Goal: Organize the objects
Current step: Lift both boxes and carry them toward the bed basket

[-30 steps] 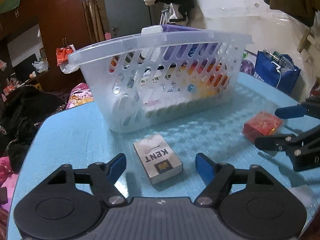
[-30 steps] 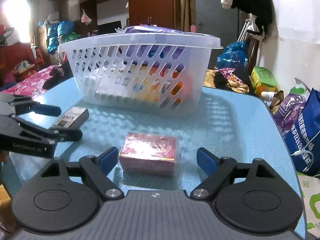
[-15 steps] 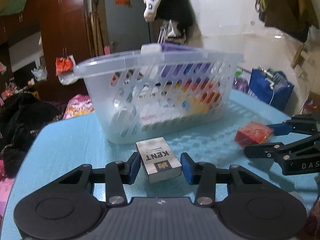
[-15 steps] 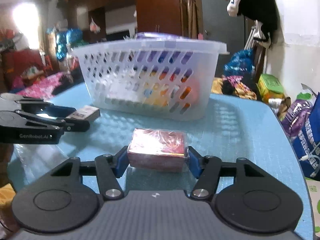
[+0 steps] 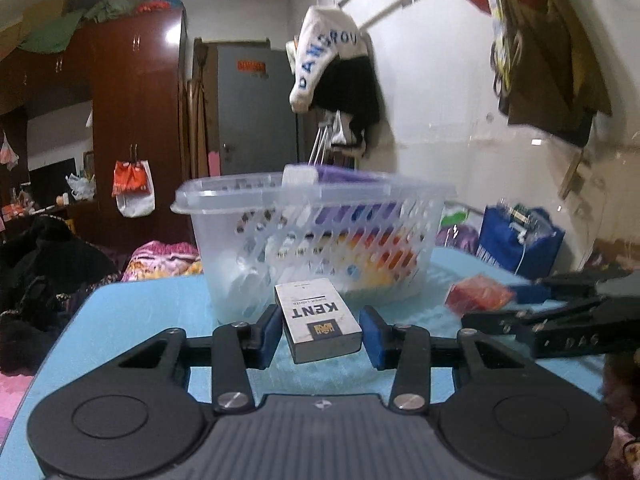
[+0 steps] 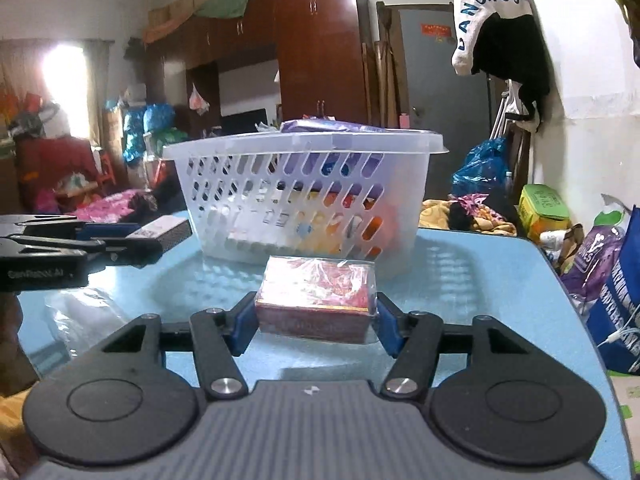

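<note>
left gripper (image 5: 320, 334) holds white box (image 5: 316, 320) | right gripper (image 6: 316, 322) holds red box (image 6: 316, 300) | lift both over basket (image 6: 304, 144) rim, keep level, then drop in

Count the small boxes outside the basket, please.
2: the Kent cigarette pack in the left gripper, and the red wrapped box in the right gripper. Others may be hidden.

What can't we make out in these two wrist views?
- Basket contents: both views, only colour patches through the slotted wall; items unreadable.
- Red box in the left wrist view: motion-blurred; the right gripper covers its far side.
- KENT pack in the right wrist view: partly behind the left gripper, label not visible.
- Red box underside: right wrist view, whether it clears the table is unclear.
</note>
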Available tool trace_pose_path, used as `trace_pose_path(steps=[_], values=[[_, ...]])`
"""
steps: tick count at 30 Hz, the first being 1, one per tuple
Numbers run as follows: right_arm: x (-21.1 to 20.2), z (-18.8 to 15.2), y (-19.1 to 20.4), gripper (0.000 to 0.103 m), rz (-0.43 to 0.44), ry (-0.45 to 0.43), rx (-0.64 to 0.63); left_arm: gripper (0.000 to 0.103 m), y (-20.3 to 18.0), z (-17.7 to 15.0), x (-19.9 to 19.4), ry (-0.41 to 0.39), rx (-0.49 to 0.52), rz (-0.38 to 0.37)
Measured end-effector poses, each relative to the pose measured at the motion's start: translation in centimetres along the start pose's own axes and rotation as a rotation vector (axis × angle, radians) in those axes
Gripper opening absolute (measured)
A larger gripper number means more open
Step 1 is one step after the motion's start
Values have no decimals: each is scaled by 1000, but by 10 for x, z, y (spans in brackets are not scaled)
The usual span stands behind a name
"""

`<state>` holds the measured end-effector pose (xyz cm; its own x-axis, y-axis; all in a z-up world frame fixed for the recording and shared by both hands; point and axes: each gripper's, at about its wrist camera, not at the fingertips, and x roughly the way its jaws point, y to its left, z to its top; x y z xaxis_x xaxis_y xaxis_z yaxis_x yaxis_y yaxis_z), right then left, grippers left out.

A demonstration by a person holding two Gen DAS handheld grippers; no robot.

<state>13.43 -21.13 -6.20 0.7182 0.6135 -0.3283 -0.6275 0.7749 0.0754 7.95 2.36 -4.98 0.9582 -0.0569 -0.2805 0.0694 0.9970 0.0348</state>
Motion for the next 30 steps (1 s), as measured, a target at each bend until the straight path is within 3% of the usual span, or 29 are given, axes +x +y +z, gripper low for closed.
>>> trace_pose_path(steps=[6,8,15,20,23,26,30], values=[[-16,15,11,63,23,-90,-21,47,0,18,-27,-86,9,6],[-19,30,14,63,54,-109,-27,47,0,29,-30,-101,20,-2],[-24,89,26,63,43,-178,-82,45,5,83,-30,-179,59,32],[-10,123,28,63,48,-186,-84,38,4,120,-21,-204,92,63],[6,134,21,63,45,-158,-53,38,5,134,-5,-183,104,62],[24,134,9,63,76,-103,8,23,12,139,36,-74,84,39],[29,121,3,63,67,-82,7,24,22,130,43,-48,65,17]])
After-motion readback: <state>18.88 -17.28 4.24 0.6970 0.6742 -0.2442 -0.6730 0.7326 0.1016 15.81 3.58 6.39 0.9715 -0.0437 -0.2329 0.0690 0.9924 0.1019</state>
